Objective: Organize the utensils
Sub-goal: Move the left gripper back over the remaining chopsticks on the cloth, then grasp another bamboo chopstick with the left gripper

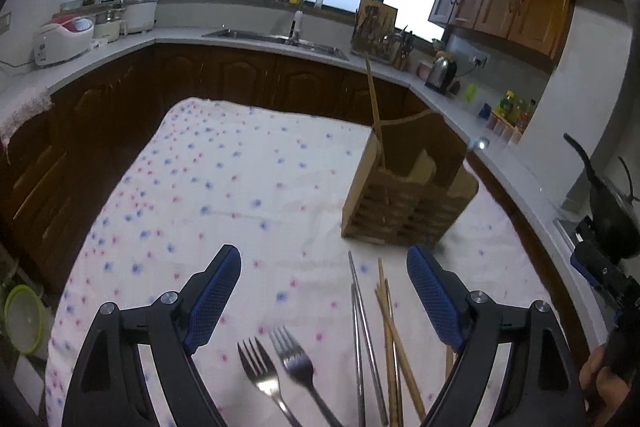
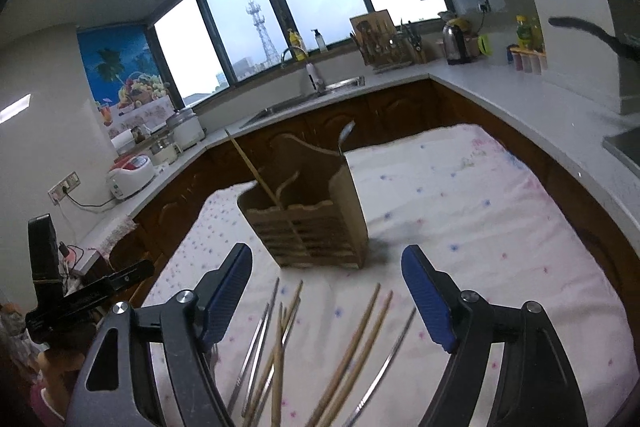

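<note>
A wooden utensil holder (image 1: 408, 203) stands on the flowered tablecloth (image 1: 224, 187), with one wooden chopstick (image 1: 374, 107) upright in it. It also shows in the right wrist view (image 2: 312, 223), where a spoon (image 2: 345, 137) sticks out of its far side. My left gripper (image 1: 324, 259) is open and empty above two forks (image 1: 280, 367), metal chopsticks (image 1: 362, 339) and wooden chopsticks (image 1: 394, 343). My right gripper (image 2: 326, 259) is open and empty above wooden chopsticks (image 2: 356, 347) and metal chopsticks (image 2: 256, 343) lying loose on the cloth.
A kitchen counter (image 1: 256, 45) with a sink (image 1: 276, 41), rice cookers (image 1: 64, 39), a kettle (image 1: 440, 71) and bottles wraps round the table. A pan (image 1: 608, 211) sits at the right. The other gripper's body shows at the left in the right wrist view (image 2: 60, 291).
</note>
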A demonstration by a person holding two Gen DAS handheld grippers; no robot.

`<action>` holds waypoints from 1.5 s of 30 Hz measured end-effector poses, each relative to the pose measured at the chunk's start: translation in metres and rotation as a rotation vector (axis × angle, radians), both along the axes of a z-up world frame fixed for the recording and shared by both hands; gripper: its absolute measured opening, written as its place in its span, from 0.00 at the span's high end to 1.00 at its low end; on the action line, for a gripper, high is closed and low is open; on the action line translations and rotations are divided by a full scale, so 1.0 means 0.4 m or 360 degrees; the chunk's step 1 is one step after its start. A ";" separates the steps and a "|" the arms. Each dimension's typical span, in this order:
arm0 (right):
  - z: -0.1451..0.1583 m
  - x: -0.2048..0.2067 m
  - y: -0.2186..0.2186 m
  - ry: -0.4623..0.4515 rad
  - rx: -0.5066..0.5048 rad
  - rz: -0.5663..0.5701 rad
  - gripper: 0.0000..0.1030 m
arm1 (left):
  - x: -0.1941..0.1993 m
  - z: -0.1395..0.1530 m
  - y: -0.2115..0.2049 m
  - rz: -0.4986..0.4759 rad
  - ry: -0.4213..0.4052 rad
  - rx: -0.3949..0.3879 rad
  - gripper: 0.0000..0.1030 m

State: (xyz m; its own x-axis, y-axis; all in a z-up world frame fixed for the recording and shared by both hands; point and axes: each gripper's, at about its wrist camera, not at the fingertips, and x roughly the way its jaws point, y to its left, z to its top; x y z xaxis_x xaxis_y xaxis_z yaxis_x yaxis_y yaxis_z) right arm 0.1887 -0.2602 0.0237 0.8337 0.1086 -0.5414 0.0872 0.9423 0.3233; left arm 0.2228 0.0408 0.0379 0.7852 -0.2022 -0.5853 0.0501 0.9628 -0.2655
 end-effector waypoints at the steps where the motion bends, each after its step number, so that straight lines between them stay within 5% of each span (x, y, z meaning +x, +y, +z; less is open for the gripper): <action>1: -0.010 -0.003 0.000 0.0014 0.0002 -0.0002 0.27 | -0.005 -0.006 -0.002 -0.0005 0.0012 0.0000 0.18; 8: -0.058 -0.031 0.008 0.0072 0.0002 -0.0017 0.45 | -0.031 -0.027 -0.030 -0.0030 0.0064 0.0034 0.20; 19: -0.150 -0.018 -0.009 0.0228 0.0028 -0.0036 0.55 | 0.006 -0.073 -0.092 -0.0159 0.0170 0.0015 0.32; 45: -0.311 0.167 -0.026 0.0597 0.0023 0.0000 0.80 | 0.265 -0.223 -0.239 -0.0346 0.0446 0.0003 0.63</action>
State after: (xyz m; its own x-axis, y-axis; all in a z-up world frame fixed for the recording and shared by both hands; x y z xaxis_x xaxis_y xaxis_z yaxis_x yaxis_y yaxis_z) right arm 0.2553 -0.2707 -0.1005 0.5776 0.1181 -0.8077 0.2023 0.9379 0.2818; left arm 0.3290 -0.0549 -0.0515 0.5324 -0.3459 -0.7726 0.1796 0.9381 -0.2962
